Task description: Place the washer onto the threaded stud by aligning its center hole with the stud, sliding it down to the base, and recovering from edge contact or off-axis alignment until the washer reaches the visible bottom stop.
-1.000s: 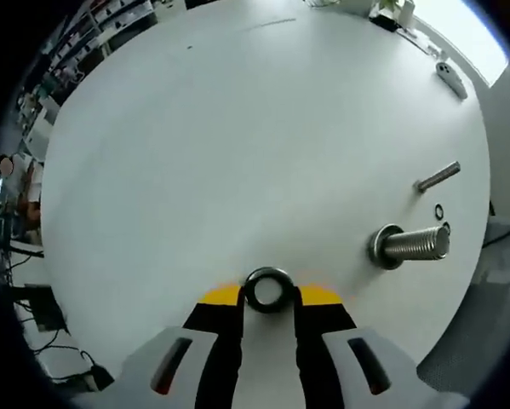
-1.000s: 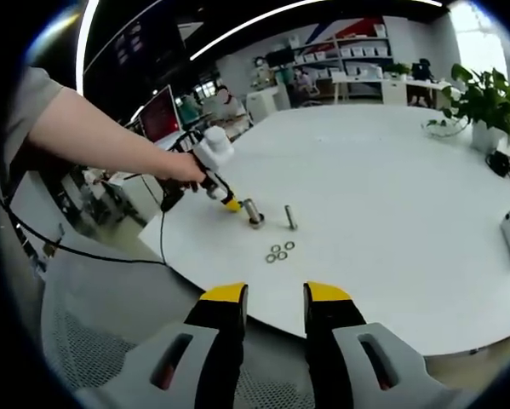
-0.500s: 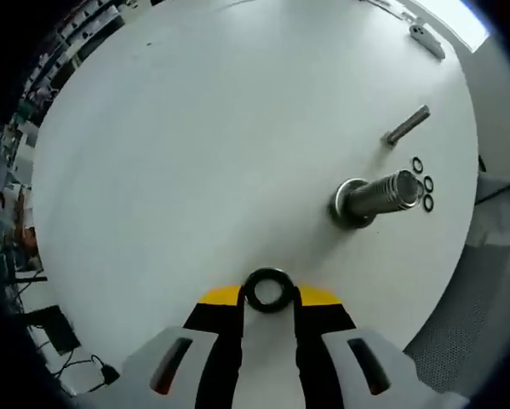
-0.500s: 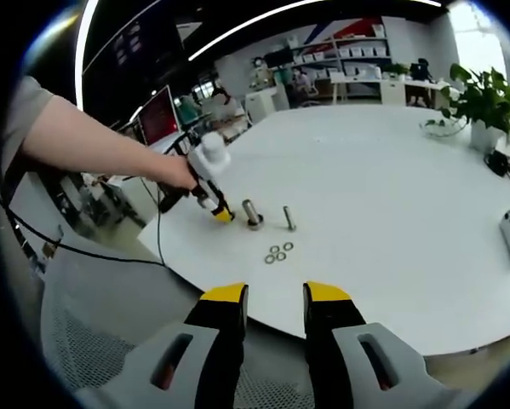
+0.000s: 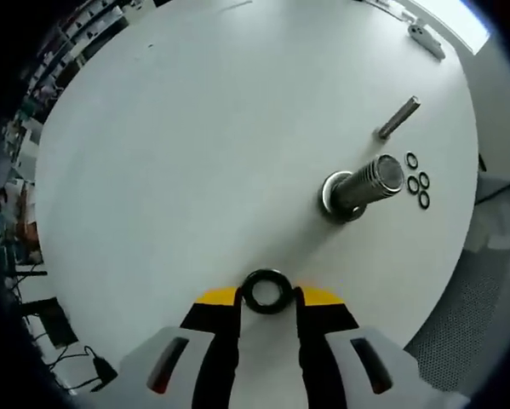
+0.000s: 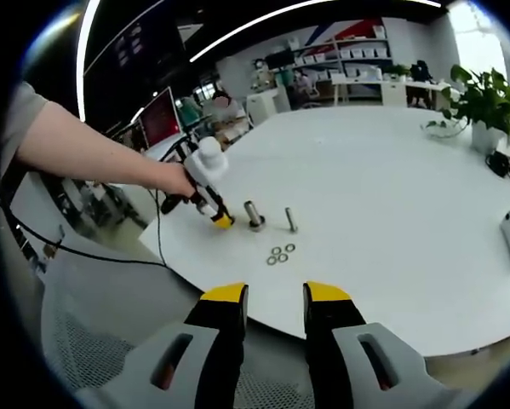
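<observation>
The left hand-held gripper (image 5: pixel 268 296), gripping the washer (image 5: pixel 266 290), is nearing the threaded stud (image 5: pixel 362 185), not yet aligned. The right hand-held gripper (image 6: pixel 274 298) is idling, narrowly parted.

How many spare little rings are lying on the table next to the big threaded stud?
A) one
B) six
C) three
C: three small rings lie in a cluster on the table just beyond the stud, apart from the washer held in the left gripper.
</observation>
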Motion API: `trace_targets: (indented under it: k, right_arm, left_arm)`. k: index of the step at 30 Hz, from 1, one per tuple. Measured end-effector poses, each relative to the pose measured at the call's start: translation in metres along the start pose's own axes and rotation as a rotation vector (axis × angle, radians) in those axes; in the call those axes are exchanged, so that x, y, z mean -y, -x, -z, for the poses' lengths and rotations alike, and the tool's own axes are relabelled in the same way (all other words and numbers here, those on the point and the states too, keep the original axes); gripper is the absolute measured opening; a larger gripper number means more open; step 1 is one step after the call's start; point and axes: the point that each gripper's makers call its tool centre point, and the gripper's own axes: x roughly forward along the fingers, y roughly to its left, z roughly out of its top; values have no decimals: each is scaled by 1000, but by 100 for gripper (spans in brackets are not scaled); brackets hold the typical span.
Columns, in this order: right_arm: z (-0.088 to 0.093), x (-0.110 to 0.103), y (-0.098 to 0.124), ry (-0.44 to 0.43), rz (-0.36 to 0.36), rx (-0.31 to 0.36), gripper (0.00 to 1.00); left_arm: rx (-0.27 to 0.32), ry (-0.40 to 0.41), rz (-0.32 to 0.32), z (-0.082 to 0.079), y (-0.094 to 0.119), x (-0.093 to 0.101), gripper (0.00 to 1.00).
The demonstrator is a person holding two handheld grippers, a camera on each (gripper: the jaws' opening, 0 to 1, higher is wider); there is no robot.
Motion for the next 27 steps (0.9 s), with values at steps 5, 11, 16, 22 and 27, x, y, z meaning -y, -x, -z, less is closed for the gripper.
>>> trace_targets:
  k: [5, 11, 16, 22, 27]
  right_arm:
    - [0, 0, 0, 4, -2, -2, 28]
    - [0, 1, 0, 1, 2, -2, 28]
    - [0, 2, 0, 1, 5, -2, 28]
    - [0, 2, 0, -2, 5, 1, 28]
    - [0, 2, 0, -4, 8, 1, 28]
  left_arm:
    - [-8, -1, 2, -1, -1, 0, 24]
    - [24, 18, -10, -1, 0, 1, 20]
    - [17, 48, -14, 0, 0, 1, 19]
    - [29, 23, -3, 5, 2, 4, 19]
    - [19, -5, 5, 11, 5, 7, 19]
